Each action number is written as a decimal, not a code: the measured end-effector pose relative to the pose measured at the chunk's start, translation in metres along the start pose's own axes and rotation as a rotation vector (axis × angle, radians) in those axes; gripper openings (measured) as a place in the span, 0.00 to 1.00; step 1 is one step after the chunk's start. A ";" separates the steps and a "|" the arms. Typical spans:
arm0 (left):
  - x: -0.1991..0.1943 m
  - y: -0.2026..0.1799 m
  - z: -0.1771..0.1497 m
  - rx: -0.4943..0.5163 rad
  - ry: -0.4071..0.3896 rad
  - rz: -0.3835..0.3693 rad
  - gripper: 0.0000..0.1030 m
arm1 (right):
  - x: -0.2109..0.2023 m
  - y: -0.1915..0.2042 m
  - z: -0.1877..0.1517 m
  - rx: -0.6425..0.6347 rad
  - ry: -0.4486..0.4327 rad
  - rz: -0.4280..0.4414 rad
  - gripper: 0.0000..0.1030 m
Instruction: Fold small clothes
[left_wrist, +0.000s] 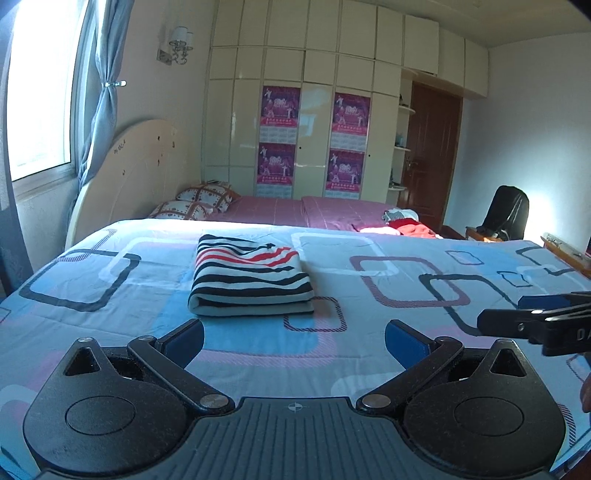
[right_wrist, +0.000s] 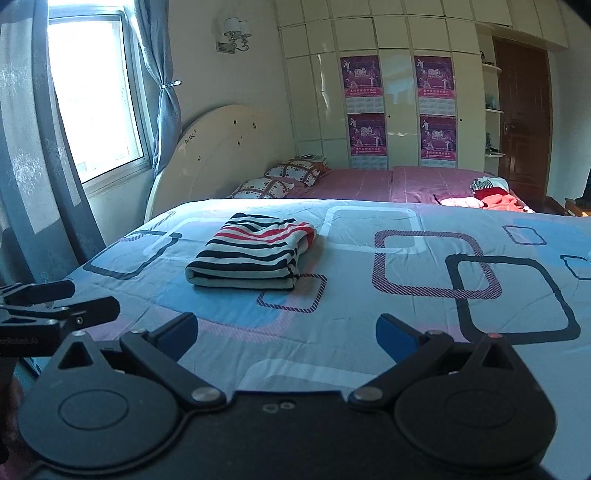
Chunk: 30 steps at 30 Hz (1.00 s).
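Observation:
A folded striped garment (left_wrist: 251, 280), white with black and red stripes, lies flat on the blue patterned sheet (left_wrist: 369, 332); it also shows in the right wrist view (right_wrist: 255, 251). My left gripper (left_wrist: 294, 341) is open and empty, held back from the garment's near edge. My right gripper (right_wrist: 287, 338) is open and empty, a little nearer than the garment and to its right. The right gripper's fingers (left_wrist: 532, 314) show at the right edge of the left wrist view. The left gripper's fingers (right_wrist: 55, 306) show at the left edge of the right wrist view.
A pile of red, white and striped clothes (left_wrist: 402, 223) lies on the pink bed (left_wrist: 295, 210) behind. Two pillows (left_wrist: 195, 203) rest by the headboard. Window and curtain on the left, wardrobe and door behind, a black chair (left_wrist: 506, 212) at right.

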<state>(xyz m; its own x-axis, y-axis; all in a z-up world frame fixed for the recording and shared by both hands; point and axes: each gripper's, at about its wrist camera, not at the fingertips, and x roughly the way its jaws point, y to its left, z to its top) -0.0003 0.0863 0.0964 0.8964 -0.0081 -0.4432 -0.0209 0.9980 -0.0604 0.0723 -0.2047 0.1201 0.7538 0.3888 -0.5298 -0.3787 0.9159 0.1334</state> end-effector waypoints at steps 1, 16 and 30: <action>-0.006 -0.001 0.000 -0.001 0.001 -0.002 1.00 | -0.004 0.001 -0.003 -0.001 0.000 -0.003 0.99; -0.033 -0.007 0.009 0.003 -0.055 0.005 1.00 | -0.028 0.006 0.000 -0.022 -0.070 -0.023 0.99; -0.028 -0.005 0.013 -0.007 -0.062 0.023 1.00 | -0.024 0.009 0.004 -0.028 -0.087 -0.013 0.99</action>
<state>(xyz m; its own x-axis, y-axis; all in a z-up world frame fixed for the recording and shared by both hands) -0.0198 0.0827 0.1210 0.9214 0.0186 -0.3881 -0.0444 0.9973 -0.0577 0.0529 -0.2056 0.1370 0.8024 0.3849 -0.4560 -0.3820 0.9184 0.1029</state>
